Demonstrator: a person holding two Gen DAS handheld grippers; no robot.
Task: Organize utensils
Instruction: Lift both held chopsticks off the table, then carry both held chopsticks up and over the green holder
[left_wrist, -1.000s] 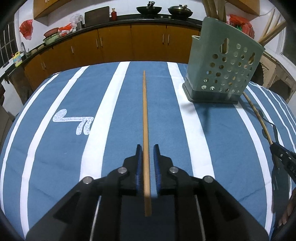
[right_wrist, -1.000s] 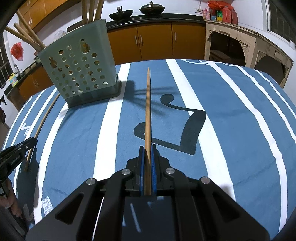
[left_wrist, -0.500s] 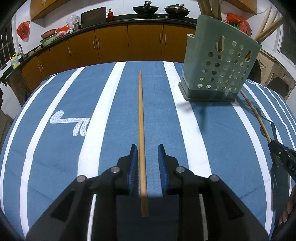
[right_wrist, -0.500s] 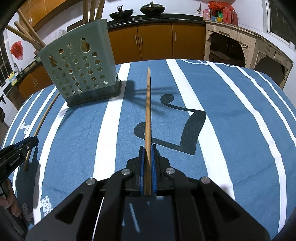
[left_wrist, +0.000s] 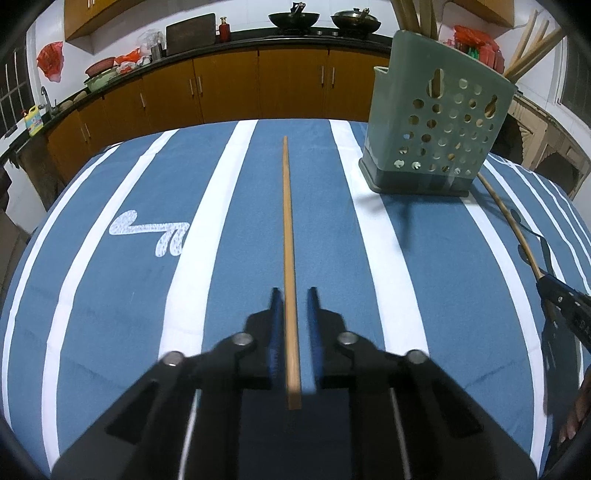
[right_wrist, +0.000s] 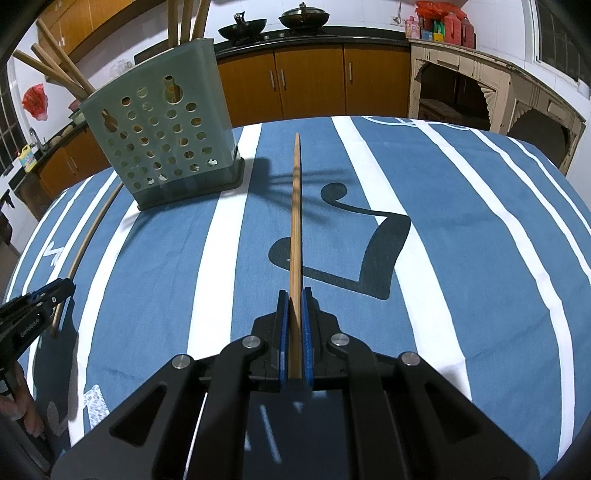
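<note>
A long wooden chopstick (left_wrist: 287, 236) lies on the blue striped cloth, its near end between the fingers of my left gripper (left_wrist: 292, 295), which is open and straddles it without gripping. My right gripper (right_wrist: 294, 295) is shut on a second chopstick (right_wrist: 295, 206) that points forward above the cloth. A green perforated utensil holder (left_wrist: 436, 122) with several wooden sticks in it stands at the right of the left wrist view and at the left of the right wrist view (right_wrist: 162, 125).
The table has a blue cloth with white stripes (left_wrist: 207, 229). The right gripper shows at the right edge of the left wrist view (left_wrist: 565, 306); the left gripper shows at the left edge of the right wrist view (right_wrist: 33, 310). Kitchen cabinets (left_wrist: 258, 88) stand behind.
My left gripper's jaws have opened wider around the lying chopstick and the view has shifted slightly. My right gripper has kept its hold and barely moved.
</note>
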